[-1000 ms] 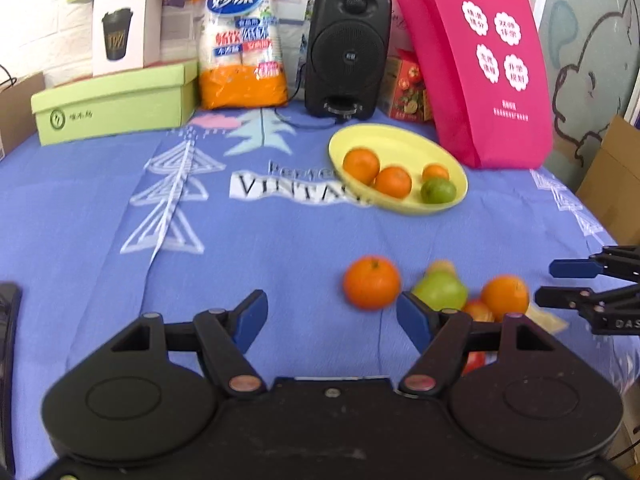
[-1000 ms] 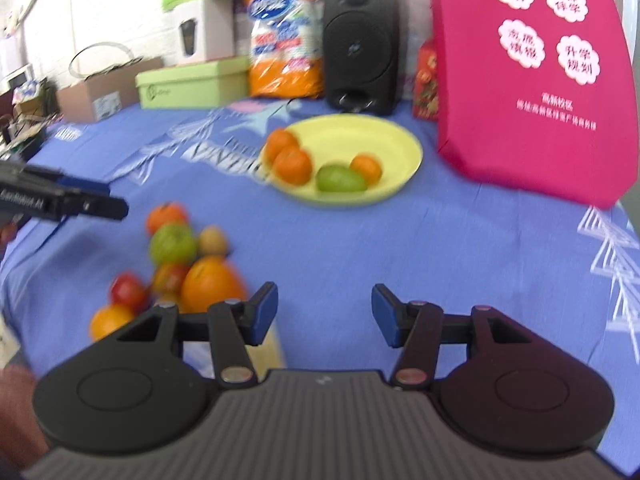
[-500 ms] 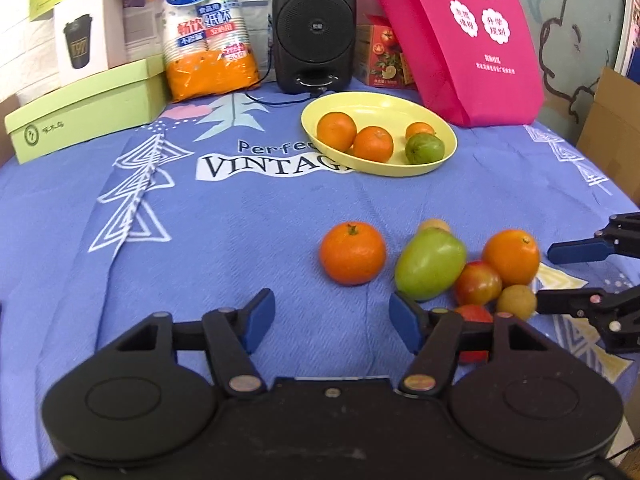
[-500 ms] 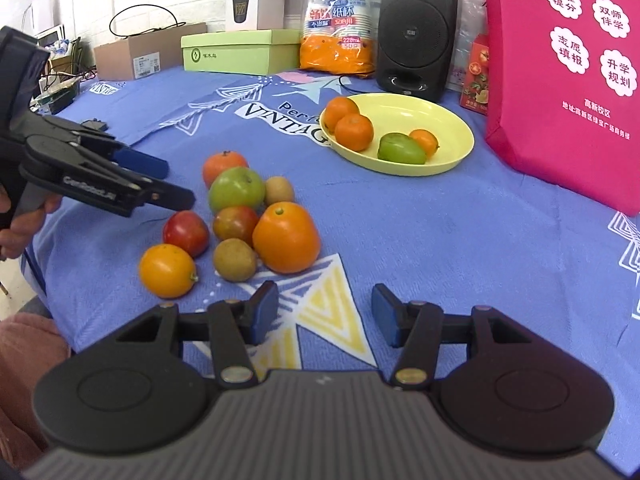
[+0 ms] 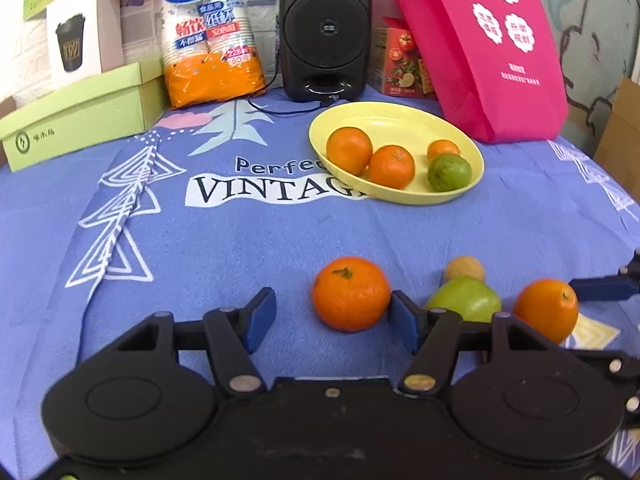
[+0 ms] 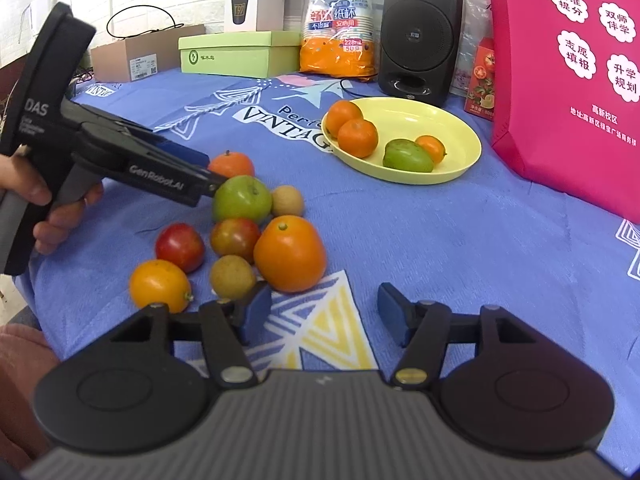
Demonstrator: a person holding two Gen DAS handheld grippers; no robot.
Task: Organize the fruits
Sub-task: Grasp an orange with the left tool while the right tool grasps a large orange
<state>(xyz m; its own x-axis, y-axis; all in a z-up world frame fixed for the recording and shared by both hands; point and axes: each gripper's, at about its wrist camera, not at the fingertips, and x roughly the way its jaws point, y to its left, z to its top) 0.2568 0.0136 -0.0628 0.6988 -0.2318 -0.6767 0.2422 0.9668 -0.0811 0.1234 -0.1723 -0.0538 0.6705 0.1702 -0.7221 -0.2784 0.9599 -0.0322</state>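
Note:
A yellow plate (image 5: 460,194) (image 6: 468,152) holds three oranges and a green fruit. On the blue cloth lies a loose pile: a mandarin (image 5: 351,294) (image 6: 231,164), a green apple (image 5: 466,298) (image 6: 241,199), a big orange (image 5: 546,310) (image 6: 289,254), tomatoes (image 6: 180,246), small brown fruits (image 6: 233,277) and a yellow-orange fruit (image 6: 160,285). My left gripper (image 5: 332,318) is open, its jaws either side of the mandarin, the right pad touching or nearly touching it. My right gripper (image 6: 324,316) is open and empty, just in front of the big orange.
At the back stand a black speaker (image 5: 325,28), a pack of paper cups (image 5: 210,32), a green box (image 5: 80,114), and a pink bag (image 5: 488,40). The left gripper's body and hand (image 6: 60,204) are left of the pile in the right wrist view.
My left gripper has moved forward so the mandarin now sits between its open jaws. My right gripper has come closer to the fruit pile. Both stay open.

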